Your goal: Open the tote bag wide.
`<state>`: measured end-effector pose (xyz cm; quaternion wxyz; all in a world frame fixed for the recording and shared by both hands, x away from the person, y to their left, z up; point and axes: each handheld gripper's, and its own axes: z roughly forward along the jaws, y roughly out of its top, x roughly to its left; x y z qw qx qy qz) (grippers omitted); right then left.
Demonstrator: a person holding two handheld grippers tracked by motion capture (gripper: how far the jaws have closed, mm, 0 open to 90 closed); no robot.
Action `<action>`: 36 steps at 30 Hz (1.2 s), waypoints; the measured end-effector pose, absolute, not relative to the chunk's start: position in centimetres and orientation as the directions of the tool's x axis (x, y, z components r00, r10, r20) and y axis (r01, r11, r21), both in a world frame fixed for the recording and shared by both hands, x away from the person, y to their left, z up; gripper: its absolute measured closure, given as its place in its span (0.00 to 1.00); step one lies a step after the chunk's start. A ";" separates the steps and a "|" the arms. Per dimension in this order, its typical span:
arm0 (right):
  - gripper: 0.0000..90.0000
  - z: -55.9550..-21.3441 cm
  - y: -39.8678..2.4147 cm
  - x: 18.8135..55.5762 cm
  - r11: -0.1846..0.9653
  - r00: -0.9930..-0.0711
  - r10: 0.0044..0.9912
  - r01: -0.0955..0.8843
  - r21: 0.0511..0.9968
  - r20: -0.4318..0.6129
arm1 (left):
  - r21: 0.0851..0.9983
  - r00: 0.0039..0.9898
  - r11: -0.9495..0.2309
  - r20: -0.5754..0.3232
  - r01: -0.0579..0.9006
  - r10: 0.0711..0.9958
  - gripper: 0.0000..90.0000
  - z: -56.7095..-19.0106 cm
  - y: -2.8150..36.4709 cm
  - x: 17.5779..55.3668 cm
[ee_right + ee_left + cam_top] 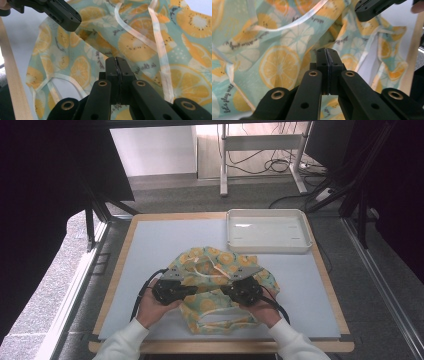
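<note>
A teal cloth printed with orange and lemon slices (pixel 220 261) lies crumpled on the pale blue mat, with white ties trailing from it. My left gripper (pixel 192 290) and right gripper (pixel 226 290) point toward each other over its middle. Seen from the left gripper, the jaws (pixel 327 53) are pressed together with folds of the cloth (pixel 277 65) running into their tips. The right gripper (pixel 117 62) is likewise shut where the cloth (pixel 140 42) bunches up. A white tie (pixel 160 45) crosses the fabric beside it. Each gripper view also catches the other gripper's tip (pixel 372 8) (pixel 62 15).
A white shallow tray (pixel 268 248) stands at the back right of the mat (pixel 165 240). The wooden table edge (pixel 117 270) frames the mat. Beyond the table are a dark frame, a metal stand and cables on the floor.
</note>
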<state>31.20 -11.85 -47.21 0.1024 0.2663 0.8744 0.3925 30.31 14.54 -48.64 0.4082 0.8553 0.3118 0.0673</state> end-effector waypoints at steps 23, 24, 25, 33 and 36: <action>0.99 -49.6 -11.5 33.1 0.590 -0.794 0.607 0.436 0.679 -0.017 | 0.684 0.778 -0.520 -0.112 0.512 0.618 1.00 -51.1 13.1 32.0; 0.99 -49.6 -11.6 33.1 0.585 -0.789 0.614 0.441 0.681 -0.016 | 0.687 0.773 -0.512 -0.116 0.516 0.624 1.00 -51.1 13.2 32.1; 0.99 -49.5 -11.8 33.1 0.584 -0.786 0.618 0.441 0.681 -0.021 | 0.688 0.771 -0.509 -0.116 0.517 0.626 1.00 -51.1 13.2 32.1; 0.99 -48.9 -12.5 33.9 0.552 -0.761 0.647 0.437 0.710 -0.035 | 0.690 0.750 -0.522 -0.045 0.501 0.660 1.00 -51.1 13.5 32.4; 0.99 -48.3 -12.4 34.3 0.550 -0.757 0.652 0.425 0.719 -0.051 | 0.695 0.739 -0.507 -0.052 0.510 0.672 1.00 -51.1 13.6 32.7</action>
